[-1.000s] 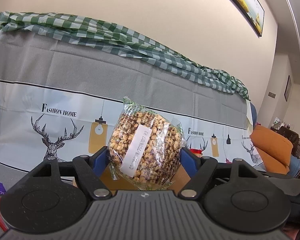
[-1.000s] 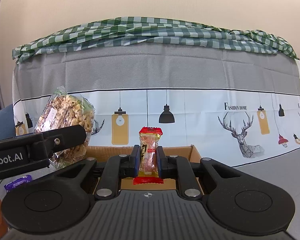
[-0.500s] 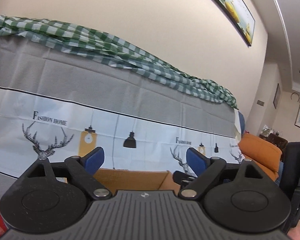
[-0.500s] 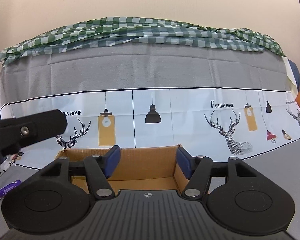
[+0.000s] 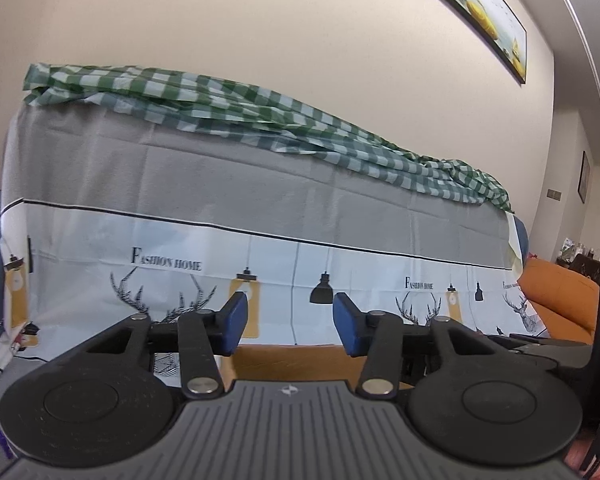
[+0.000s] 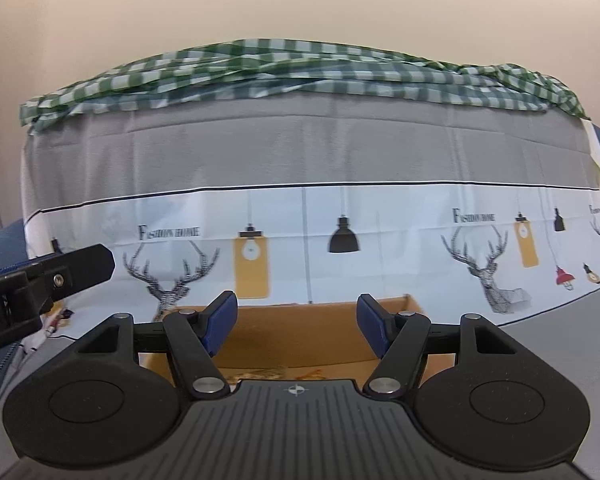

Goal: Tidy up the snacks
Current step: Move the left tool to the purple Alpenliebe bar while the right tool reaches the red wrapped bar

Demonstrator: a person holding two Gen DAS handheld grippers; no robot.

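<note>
Left claw and right claw both parted and empty, over cardboard box.

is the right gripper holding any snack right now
No, the right gripper is open, with only the cardboard box showing between its blue pads.

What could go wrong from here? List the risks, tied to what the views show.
1. Both grippers crowd the same cardboard box: the left gripper's finger juts into the right wrist view beside the right gripper, so they could knock together.
2. The left gripper, its jaws just closing on nothing, sits low over the box wall and could snag or shove it.
</note>
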